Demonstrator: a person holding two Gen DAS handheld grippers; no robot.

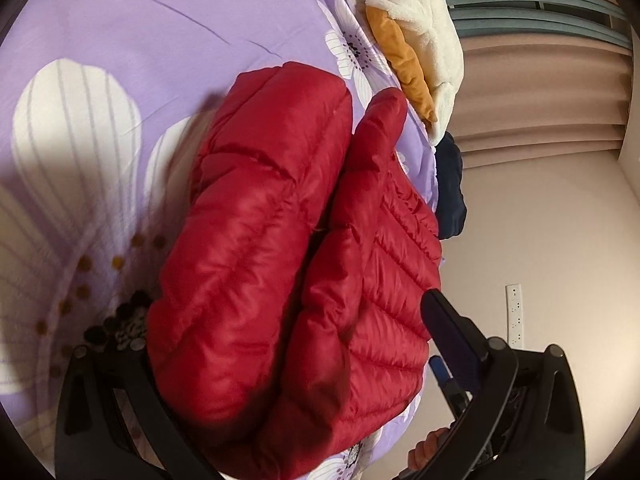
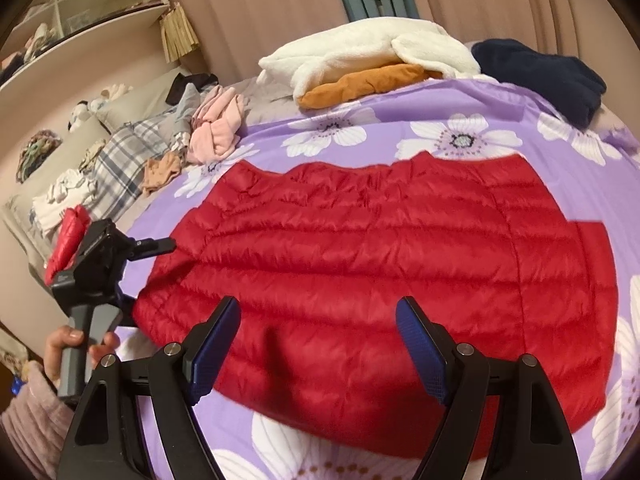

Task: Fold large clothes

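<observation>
A red quilted puffer jacket point(image 2: 380, 264) lies spread flat on the purple flowered bedspread point(image 2: 500, 100). My right gripper point(image 2: 318, 344) is open and empty, hovering over the jacket's near edge. My left gripper point(image 2: 76, 236) shows at the left of the right wrist view, lifted beside the jacket's left edge with red fabric bunched on it. In the left wrist view the red jacket point(image 1: 288, 272) fills the space between the left gripper's point(image 1: 288, 344) fingers; the right finger point(image 1: 452, 336) shows, the left one is hidden by fabric.
A white fleece point(image 2: 360, 52), an orange garment point(image 2: 360, 84) and a dark navy garment point(image 2: 540, 72) lie at the bed's far edge. Pink, plaid and other clothes point(image 2: 160, 148) are piled at the far left. A wall socket point(image 1: 514, 316) is beside the bed.
</observation>
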